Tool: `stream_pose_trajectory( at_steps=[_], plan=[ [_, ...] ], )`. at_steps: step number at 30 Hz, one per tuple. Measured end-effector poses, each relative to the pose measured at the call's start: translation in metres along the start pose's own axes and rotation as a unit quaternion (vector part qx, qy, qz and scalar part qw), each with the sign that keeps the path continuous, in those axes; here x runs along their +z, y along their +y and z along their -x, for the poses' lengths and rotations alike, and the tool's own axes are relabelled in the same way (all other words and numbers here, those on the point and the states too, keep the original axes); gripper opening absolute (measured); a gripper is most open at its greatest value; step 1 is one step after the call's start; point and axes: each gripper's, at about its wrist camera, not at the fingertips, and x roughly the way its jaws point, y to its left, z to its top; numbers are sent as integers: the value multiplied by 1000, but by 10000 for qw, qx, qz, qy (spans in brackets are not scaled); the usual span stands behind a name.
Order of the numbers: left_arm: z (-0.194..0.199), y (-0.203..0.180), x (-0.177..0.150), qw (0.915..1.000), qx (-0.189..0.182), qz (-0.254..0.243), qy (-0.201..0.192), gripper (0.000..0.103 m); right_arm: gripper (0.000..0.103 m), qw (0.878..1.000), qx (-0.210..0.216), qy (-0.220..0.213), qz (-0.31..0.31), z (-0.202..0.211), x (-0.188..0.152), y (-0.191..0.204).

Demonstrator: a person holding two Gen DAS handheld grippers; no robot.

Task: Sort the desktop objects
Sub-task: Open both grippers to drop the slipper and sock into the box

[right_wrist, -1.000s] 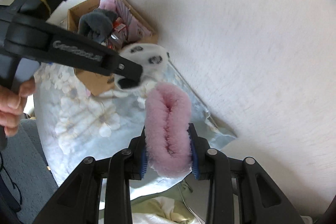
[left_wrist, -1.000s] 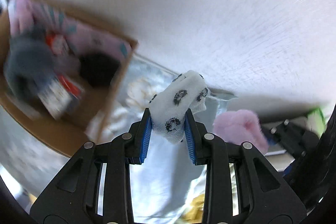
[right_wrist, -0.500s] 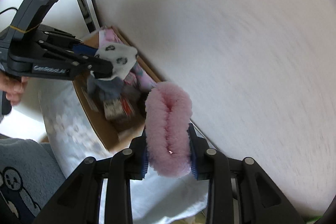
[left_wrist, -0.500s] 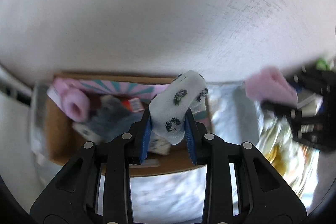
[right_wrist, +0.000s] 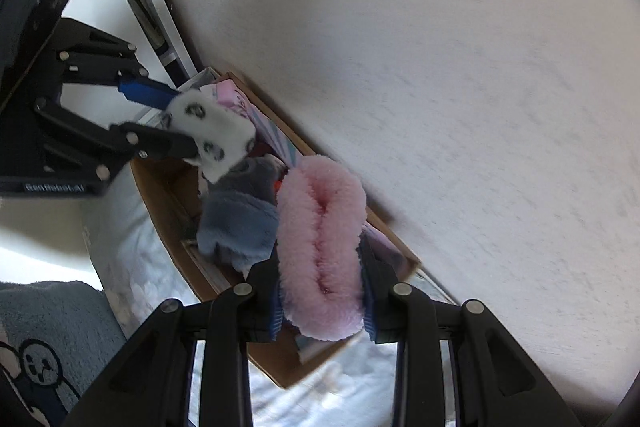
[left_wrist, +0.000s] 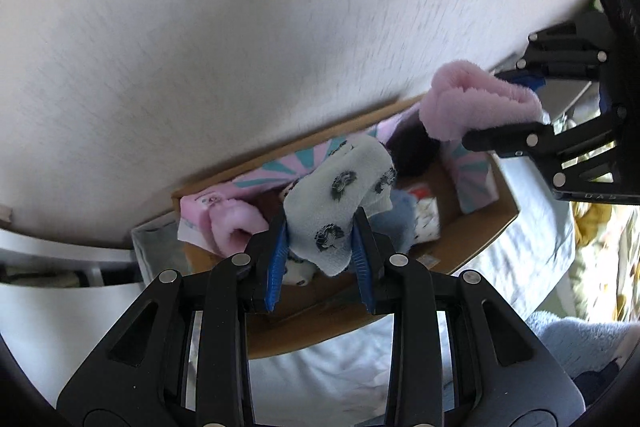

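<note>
My left gripper (left_wrist: 320, 247) is shut on a white sock with black prints (left_wrist: 340, 195) and holds it above a cardboard box (left_wrist: 476, 235). My right gripper (right_wrist: 322, 291) is shut on a fluffy pink sock (right_wrist: 320, 239) over the same box (right_wrist: 160, 195). The box holds a blue-grey fuzzy sock (right_wrist: 240, 219), another pink sock (left_wrist: 232, 223), a black item (left_wrist: 412, 147) and a pink-and-teal liner (left_wrist: 272, 171). The right gripper with the pink sock (left_wrist: 476, 103) shows at the right of the left wrist view. The left gripper with the white sock (right_wrist: 212, 135) shows at the left of the right wrist view.
The box stands against a white wall (left_wrist: 240, 27) on a pale floral cloth (left_wrist: 340, 379). A blue towel with a cartoon figure (right_wrist: 44, 339) lies at lower left in the right wrist view. Cluttered items (left_wrist: 596, 227) lie at the right edge.
Both grippers have swung toward the box and now hold their socks over it. The box has come closer in both views. Both grips stay unchanged.
</note>
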Motion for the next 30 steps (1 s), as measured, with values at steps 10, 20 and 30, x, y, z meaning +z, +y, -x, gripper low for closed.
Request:
stream_pose_trajectory(
  at_steps=[10, 20, 30],
  plan=[
    [-58, 25, -15, 9984, 29, -506, 256, 27, 29, 9987, 72, 290, -411, -32, -13, 0],
    [-71, 29, -19, 9964, -56, -788, 308, 28, 29, 9965, 15, 372, -747, -37, -22, -9],
    [-62, 36, -13, 9982, 70, -584, -100, 102, 88, 9927, -151, 307, -1154, -36, -28, -22]
  ],
)
